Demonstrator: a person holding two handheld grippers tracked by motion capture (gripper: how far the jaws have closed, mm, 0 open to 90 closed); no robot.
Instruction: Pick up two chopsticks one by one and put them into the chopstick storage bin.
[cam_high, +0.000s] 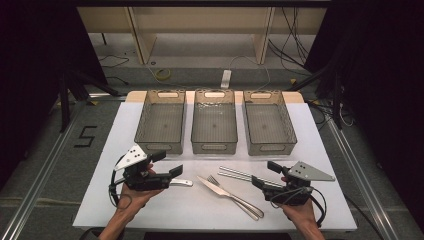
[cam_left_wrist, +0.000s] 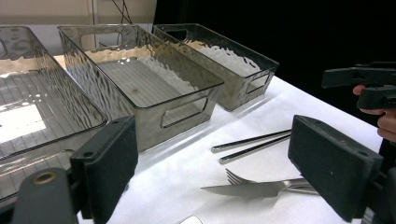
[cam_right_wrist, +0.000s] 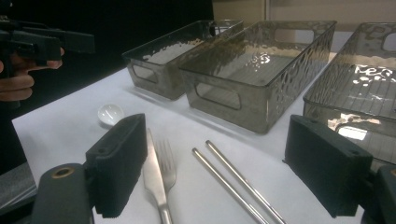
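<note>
On the white table (cam_high: 150, 205) lie a knife (cam_high: 220, 189) and a fork (cam_high: 237, 199) crossed over each other, two metal chopsticks (cam_high: 242, 175) and a spoon (cam_high: 181, 183). My left gripper (cam_high: 168, 163) hovers open just above the spoon's left end, nothing between its jaws. To the right of the chopsticks, my right gripper (cam_high: 265, 174) is open and empty too. The left gripper view looks past its gripper (cam_left_wrist: 219, 172) at the fork (cam_left_wrist: 240, 177), knife (cam_left_wrist: 243, 189) and chopsticks (cam_left_wrist: 252, 142). The right gripper view shows its gripper (cam_right_wrist: 222, 172), the knife (cam_right_wrist: 153, 179), fork (cam_right_wrist: 167, 163), chopsticks (cam_right_wrist: 229, 179) and spoon bowl (cam_right_wrist: 110, 113).
Three empty clear grey bins stand side by side at the back of the table: left (cam_high: 161, 122), middle (cam_high: 214, 122), right (cam_high: 269, 122). Bare white table lies between the bins and the cutlery. Cables and a shelf frame lie on the floor beyond the table.
</note>
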